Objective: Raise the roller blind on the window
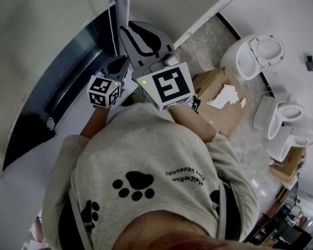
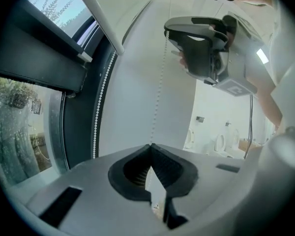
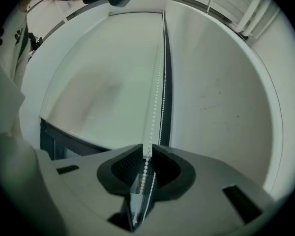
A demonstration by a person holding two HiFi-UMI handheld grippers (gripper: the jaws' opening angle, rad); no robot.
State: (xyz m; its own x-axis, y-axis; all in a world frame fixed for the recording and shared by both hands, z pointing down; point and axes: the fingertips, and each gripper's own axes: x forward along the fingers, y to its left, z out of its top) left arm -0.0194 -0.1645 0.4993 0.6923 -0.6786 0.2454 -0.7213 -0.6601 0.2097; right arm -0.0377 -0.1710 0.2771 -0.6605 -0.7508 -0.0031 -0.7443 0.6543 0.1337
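Grip | your left gripper (image 2: 150, 147) clenches the bead chain (image 2: 158, 92), likely to stop the roller blind (image 3: 98, 73) dropping | your right gripper (image 3: 146, 156) stands slack around it, free to slide.

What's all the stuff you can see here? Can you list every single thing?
roller blind: one, white, hanging over the window
window: one, dark frame, trees behind the glass, at the left
bead chain: one, white, hanging beside the roller blind
toilets: three, white, on the floor at the right
cardboard boxes: two, brown, on the floor, one near the person, one past the toilets
T-shirt: one, grey with black paw prints, on the person
left gripper: one, grey, jaws shut on the bead chain
right gripper: one, grey, jaws apart with the bead chain running between them
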